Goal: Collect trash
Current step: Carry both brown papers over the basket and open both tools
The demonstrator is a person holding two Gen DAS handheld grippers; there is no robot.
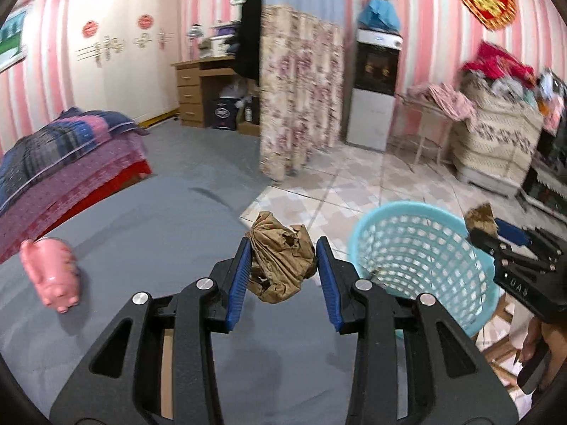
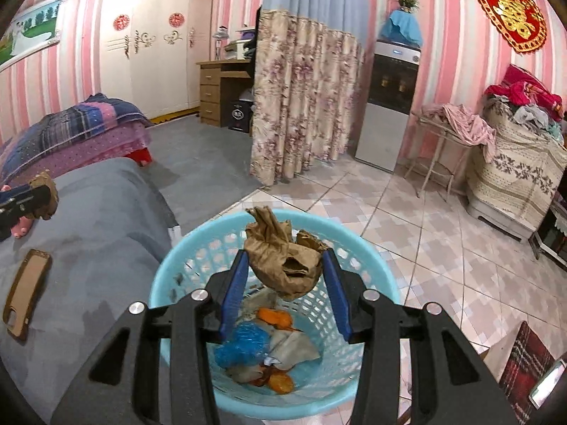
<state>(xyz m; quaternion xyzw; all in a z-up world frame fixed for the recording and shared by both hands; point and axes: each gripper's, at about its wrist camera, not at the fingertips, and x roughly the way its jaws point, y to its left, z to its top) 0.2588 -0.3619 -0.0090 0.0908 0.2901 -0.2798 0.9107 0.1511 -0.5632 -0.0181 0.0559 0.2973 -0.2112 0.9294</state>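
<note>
My left gripper (image 1: 283, 253) is shut on a crumpled brown paper wad (image 1: 280, 256) and holds it above the grey bed cover, left of the basket. My right gripper (image 2: 285, 264) is shut on a second crumpled brown paper wad (image 2: 283, 255) and holds it directly over the light blue lattice basket (image 2: 198, 248). The basket holds a blue plastic bag (image 2: 244, 345), orange peel (image 2: 274, 317) and paper scraps. The basket (image 1: 418, 265) and the right gripper (image 1: 496, 233) also show in the left wrist view. The left gripper (image 2: 35, 198) shows at the left edge of the right wrist view.
A pink piggy bank (image 1: 53, 271) and a phone in a brown case (image 2: 26, 292) lie on the grey bed cover (image 1: 141, 233). Folded quilts (image 2: 78, 131) sit at the far left. A floral curtain (image 2: 301, 99), a water dispenser (image 2: 389, 106) and a laundry-piled cabinet (image 2: 514, 163) stand beyond the tiled floor.
</note>
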